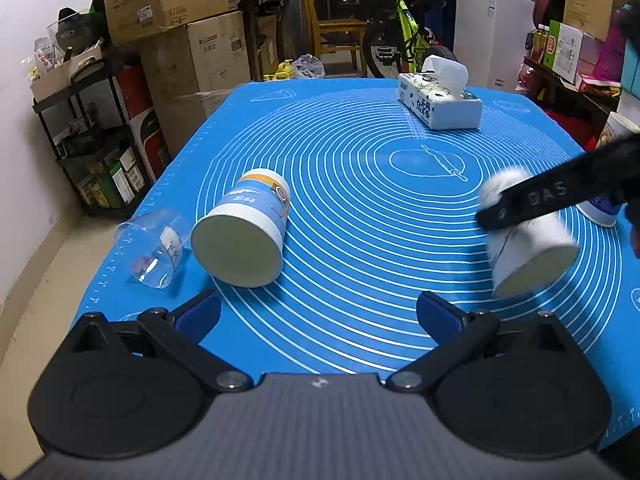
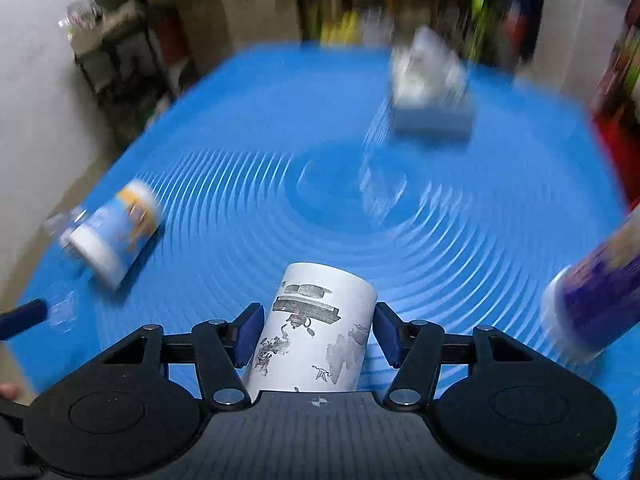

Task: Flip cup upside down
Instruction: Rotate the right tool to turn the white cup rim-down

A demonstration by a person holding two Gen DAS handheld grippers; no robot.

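Two tools over a blue tabletop [image 1: 360, 200], one gripping a paper cup.

At left, the left tool [image 1: 318, 314] hangs open and empty; at right, the right tool [image 2: 316, 334] clamps the white cup [image 2: 316, 332] by its sides, lifted, tilted. Likely light, thin-walled, easily crushed.

Blue baking mat [image 1: 360, 128] spread flat; tissue box [image 1: 440, 100] at the far edge, blue-and-white cup [image 1: 244, 228] and clear plastic cup [image 1: 154, 248] lying sideways, well left of it.
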